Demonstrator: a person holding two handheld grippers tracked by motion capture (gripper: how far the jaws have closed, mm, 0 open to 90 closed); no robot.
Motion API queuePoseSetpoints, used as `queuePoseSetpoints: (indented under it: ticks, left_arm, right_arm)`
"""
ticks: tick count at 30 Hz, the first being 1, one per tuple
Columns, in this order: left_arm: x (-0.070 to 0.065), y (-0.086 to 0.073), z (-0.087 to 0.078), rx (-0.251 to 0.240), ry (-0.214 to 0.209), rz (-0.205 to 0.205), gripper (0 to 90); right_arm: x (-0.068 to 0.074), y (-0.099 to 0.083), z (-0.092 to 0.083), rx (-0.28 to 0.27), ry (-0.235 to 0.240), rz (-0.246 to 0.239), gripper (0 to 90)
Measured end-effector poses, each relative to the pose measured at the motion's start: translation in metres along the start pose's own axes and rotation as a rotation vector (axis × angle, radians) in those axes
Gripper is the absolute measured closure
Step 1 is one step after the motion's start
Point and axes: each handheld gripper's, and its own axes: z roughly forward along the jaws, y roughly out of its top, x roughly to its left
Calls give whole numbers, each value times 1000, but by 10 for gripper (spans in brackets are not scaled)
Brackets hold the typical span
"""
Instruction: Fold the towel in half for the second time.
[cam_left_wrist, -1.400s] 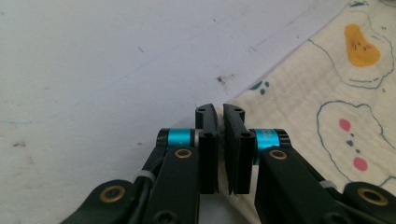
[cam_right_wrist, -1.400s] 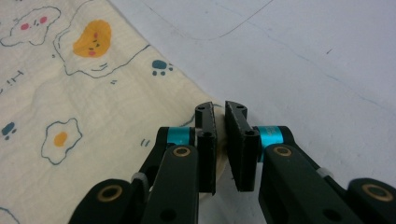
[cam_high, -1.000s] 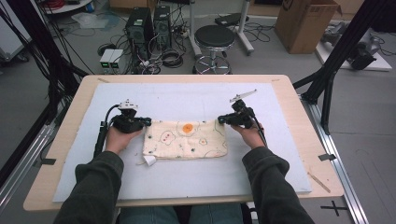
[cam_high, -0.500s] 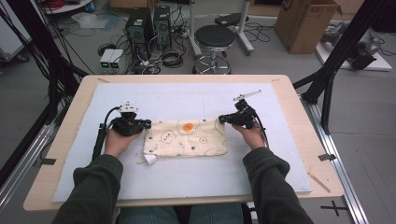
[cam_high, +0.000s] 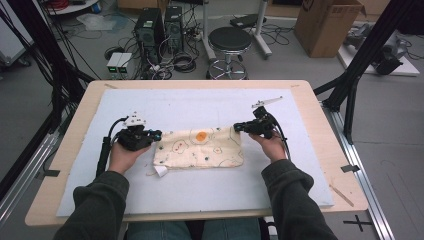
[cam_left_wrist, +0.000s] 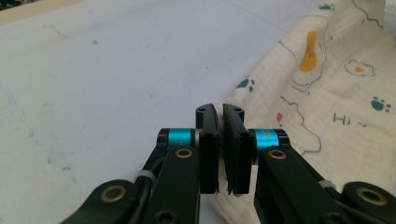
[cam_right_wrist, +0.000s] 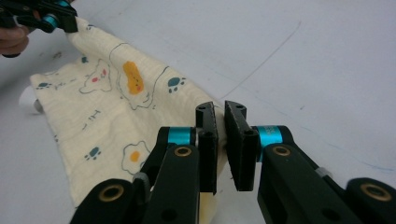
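A cream cloth (cam_high: 200, 150) printed with paw prints, eggs and an orange figure lies folded flat on the white mat (cam_high: 200, 105). My left gripper (cam_high: 156, 134) is at the cloth's far left corner, its jaws nearly together on the cloth edge. In the left gripper view the left gripper (cam_left_wrist: 220, 112) pinches the cloth (cam_left_wrist: 336, 93), which spreads to the right. My right gripper (cam_high: 239, 127) is shut on the far right corner. In the right gripper view the cloth (cam_right_wrist: 107, 102) runs from the right gripper (cam_right_wrist: 221, 109) across to the left gripper (cam_right_wrist: 65, 23). A small white tag (cam_high: 161, 171) sticks out at the near left corner.
The mat covers most of a wooden table (cam_high: 320, 115). Beyond the far edge stand a black stool (cam_high: 230, 40), computer towers (cam_high: 160, 25) with cables, and a cardboard box (cam_high: 327, 25). Black frame poles (cam_high: 360, 70) rise at both sides.
My left gripper has shifted slightly toward the near left with the cloth corner. The right gripper has stayed in place.
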Motion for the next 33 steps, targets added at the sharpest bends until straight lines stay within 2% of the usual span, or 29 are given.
queuePoseSetpoints:
  ticks: [2,6,8,15,19,33]
  left_arm:
    - [1,-3,-1,2,-9,-13,847]
    - [-2,-3,-5,-13,-16,0,847]
    - [-4,-4,-7,-9,-18,19,847]
    - [-8,-12,-14,-34,-30,20,845]
    - [-12,-14,-16,-30,-43,41,844]
    - [-19,-23,-21,-19,-65,72,840]
  right_arm:
    - [1,0,0,2,3,-9,836]
    - [4,0,-2,1,18,-13,836]
    - [6,0,-3,1,28,-16,835]
    - [10,-7,-9,-18,45,-32,834]
    - [10,-16,-9,-15,62,-16,833]
    - [19,-28,-15,-11,85,-49,832]
